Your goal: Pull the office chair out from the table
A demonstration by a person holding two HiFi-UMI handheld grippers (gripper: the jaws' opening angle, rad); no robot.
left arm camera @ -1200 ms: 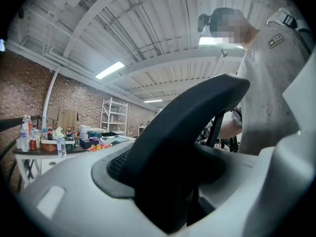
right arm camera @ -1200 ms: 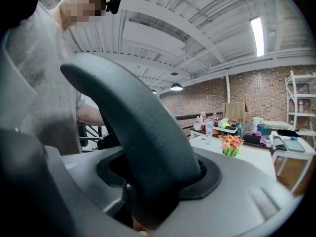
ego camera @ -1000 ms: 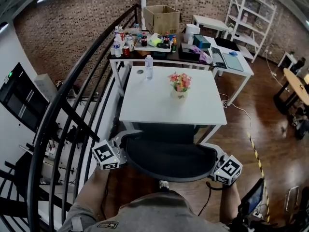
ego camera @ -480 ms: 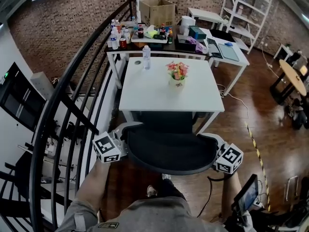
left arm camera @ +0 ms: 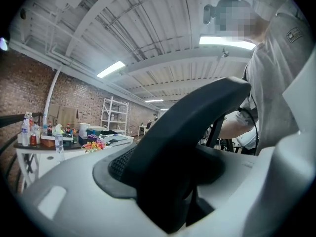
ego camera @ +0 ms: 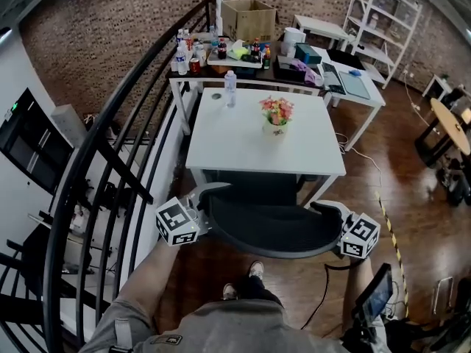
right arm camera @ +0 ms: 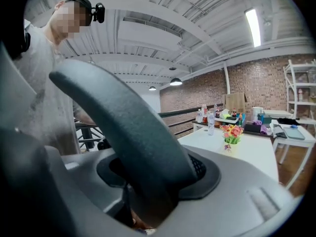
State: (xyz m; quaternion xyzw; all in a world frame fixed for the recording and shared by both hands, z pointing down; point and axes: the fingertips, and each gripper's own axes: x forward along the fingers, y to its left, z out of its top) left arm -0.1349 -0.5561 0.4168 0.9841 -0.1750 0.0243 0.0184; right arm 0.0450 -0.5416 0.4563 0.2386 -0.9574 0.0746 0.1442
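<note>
The office chair (ego camera: pixel 268 226) is shown facing the white surface (ego camera: pixel 243 149). Its seat is tucked under the near edge, and its dark backrest (left arm camera: pixel 187 142) stands just outside that edge, nearest the person. The backrest's rim is clamped at either end by the left gripper (ego camera: pixel 200 219) and the right gripper (ego camera: pixel 340 230). The fingers (right arm camera: pixel 256 196) are kept fairly wide by the thick rim pressed between them. The pull is judged best made straight back and level, with both ends drawn evenly, so that the chair is rolled without being swung toward the railing (ego camera: pixel 110 160) at the left. The armrests (ego camera: pixel 208 190) should be eased clear of the edge, so that the flower pot (ego camera: pixel 276 116) and water bottle (ego camera: pixel 230 88) are not shaken.
</note>
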